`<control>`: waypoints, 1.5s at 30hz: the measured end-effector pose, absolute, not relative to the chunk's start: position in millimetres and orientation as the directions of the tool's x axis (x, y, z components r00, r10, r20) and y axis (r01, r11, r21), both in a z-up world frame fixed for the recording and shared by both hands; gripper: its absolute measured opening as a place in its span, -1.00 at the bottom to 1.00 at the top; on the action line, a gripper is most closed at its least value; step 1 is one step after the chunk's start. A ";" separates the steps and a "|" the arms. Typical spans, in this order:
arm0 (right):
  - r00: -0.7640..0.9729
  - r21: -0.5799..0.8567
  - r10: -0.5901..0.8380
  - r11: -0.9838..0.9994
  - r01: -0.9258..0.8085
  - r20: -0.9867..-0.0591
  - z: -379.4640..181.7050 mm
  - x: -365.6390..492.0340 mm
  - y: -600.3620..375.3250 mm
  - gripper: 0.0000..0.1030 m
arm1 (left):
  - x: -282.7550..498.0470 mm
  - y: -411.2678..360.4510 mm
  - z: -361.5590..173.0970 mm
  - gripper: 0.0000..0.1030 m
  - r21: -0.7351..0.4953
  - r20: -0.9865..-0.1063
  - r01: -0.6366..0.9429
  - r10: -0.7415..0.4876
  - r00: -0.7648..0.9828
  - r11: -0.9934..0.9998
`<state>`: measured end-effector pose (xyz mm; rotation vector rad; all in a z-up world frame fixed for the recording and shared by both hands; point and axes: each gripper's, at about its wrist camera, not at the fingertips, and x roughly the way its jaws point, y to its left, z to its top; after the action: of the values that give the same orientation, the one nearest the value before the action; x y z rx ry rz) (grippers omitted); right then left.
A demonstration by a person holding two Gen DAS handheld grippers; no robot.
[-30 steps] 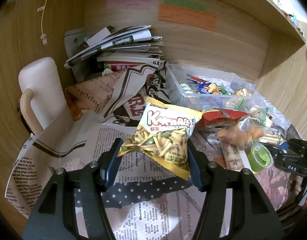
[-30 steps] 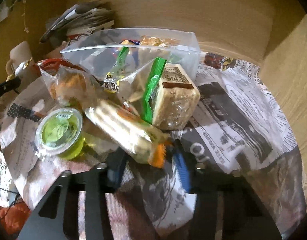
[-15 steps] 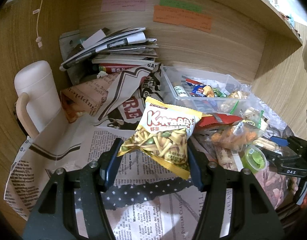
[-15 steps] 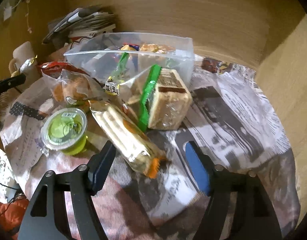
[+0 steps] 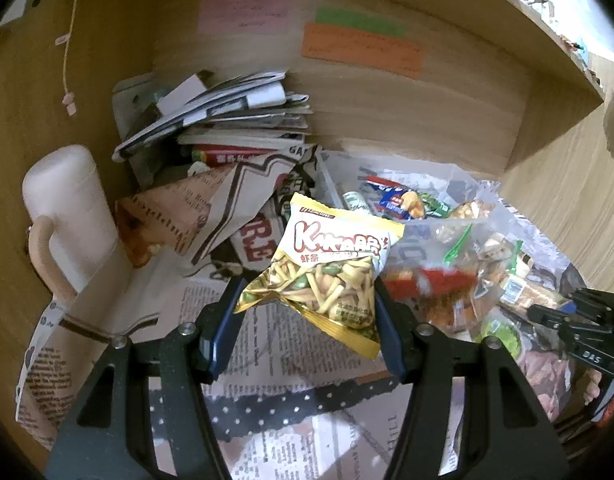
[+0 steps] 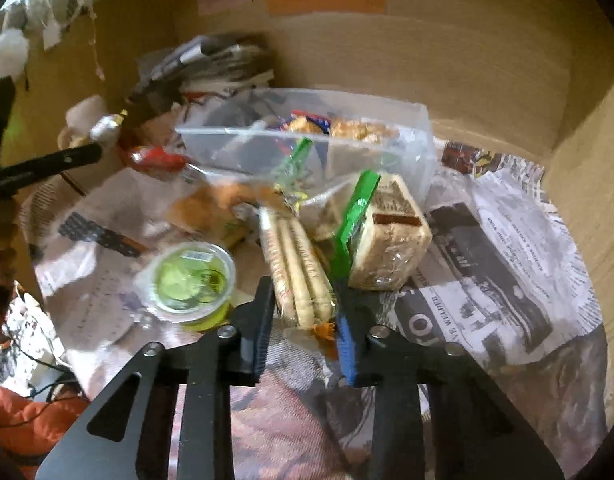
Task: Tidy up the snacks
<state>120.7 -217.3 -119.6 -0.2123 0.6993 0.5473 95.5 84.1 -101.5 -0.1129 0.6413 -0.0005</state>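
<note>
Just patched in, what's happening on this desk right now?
Snack sorting is under way. The left tool is shut on the yellow shrimp-stick bag, held up above the newspaper. The right tool has its fingers on either side of the long biscuit pack in the loose pile; whether it has clamped is unclear. The clear plastic bin behind already holds several snacks, while the green jelly cup and the wrapped cake block still lie outside.
</note>
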 end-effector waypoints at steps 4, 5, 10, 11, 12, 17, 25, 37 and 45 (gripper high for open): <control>0.671 -0.006 0.404 0.854 -0.520 -0.621 -103.3 113.8 -223.6 -0.60 | 101.3 79.1 -92.4 0.17 -0.107 -0.583 -0.009 -0.055 0.811 0.994; 0.685 -0.008 0.400 0.861 -0.509 -0.610 -98.2 112.8 -225.5 -0.60 | 103.0 77.7 -90.0 0.17 -0.109 -0.580 -0.002 -0.062 0.813 0.994; 0.735 -0.023 0.384 0.879 -0.477 -0.559 -78.7 112.6 -228.6 -0.60 | 113.7 71.1 -79.3 0.17 -0.120 -0.565 0.029 -0.092 0.820 0.992; 0.743 -0.026 0.379 0.883 -0.469 -0.551 -76.0 113.1 -229.0 -0.60 | 116.7 70.0 -77.5 0.17 -0.123 -0.564 0.033 -0.097 0.820 0.992; 0.751 -0.025 0.376 0.886 -0.462 -0.543 -72.3 115.6 -229.2 -0.60 | 120.1 68.9 -75.7 0.17 -0.127 -0.563 0.040 -0.105 0.820 0.991; 0.774 -0.022 0.368 0.897 -0.441 -0.515 -60.8 128.3 -228.5 -0.60 | 138.3 62.6 -67.1 0.17 -0.141 -0.559 0.066 -0.135 0.818 0.988; 0.799 -0.025 0.367 0.903 -0.430 -0.476 -46.6 158.3 -222.7 -0.60 | 173.0 44.5 -58.0 0.17 -0.127 -0.562 0.100 -0.154 0.813 0.987; 0.775 -0.044 0.345 0.901 -0.431 -0.529 -55.0 218.9 -203.4 -0.60 | 231.4 23.0 -73.6 0.17 -0.130 -0.618 0.138 -0.189 0.763 0.982; 0.727 -0.015 0.330 0.906 -0.423 -0.602 -74.8 259.8 -200.4 -0.60 | 267.5 13.8 -89.7 0.17 -0.163 -0.685 0.161 -0.229 0.691 0.973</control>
<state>259.8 -200.4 -74.8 -0.1554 0.6326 0.4169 267.5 13.8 -89.7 -0.0924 0.7776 -0.2182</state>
